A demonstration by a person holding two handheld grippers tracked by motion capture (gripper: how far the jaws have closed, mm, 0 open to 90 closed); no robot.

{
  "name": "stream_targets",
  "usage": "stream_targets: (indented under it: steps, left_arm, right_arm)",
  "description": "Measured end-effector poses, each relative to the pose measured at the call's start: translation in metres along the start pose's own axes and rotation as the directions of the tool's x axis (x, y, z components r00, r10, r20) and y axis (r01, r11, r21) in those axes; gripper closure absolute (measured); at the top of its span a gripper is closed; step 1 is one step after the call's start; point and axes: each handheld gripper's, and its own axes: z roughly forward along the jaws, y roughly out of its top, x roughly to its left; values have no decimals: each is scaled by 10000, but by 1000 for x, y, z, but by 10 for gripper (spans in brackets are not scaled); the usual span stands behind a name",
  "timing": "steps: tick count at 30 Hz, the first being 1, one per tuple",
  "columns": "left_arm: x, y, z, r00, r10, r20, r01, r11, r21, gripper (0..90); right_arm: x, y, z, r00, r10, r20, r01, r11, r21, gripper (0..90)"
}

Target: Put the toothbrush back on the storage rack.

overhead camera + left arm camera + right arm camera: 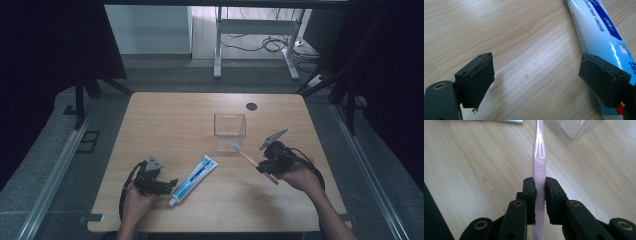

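Your right tongs (539,202) pinch the light, stiff, slippery pink toothbrush (538,157) mid-handle above the worktop (165,125), near the clear cup (229,131); grip there firmly, while your left tongs (536,77) sit spread beside the toothpaste (599,32).

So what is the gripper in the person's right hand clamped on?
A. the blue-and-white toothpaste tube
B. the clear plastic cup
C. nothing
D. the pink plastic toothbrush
D: the right gripper has its black jaws pressed on the handle of the pink plastic toothbrush.

Black left gripper (172,183) and right gripper (259,169), 2 jaws each, trailing cables.
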Motion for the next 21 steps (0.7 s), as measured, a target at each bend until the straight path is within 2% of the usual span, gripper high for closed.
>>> stream_targets:
  steps: [9, 21]
  left_arm:
    - [-1, 0, 0, 10000, -14, -10, 14, 10000, -28, 132]
    - [-1, 1, 0, 9999, 81, 61, -81, 10000, -3, 132]
  right_arm:
    - [-10, 12, -13, 9990, 334, 283, -309, 9961, -821, 790]
    - [-17, 31, -9, 9961, 828, 303, -774, 9860, -1475, 790]
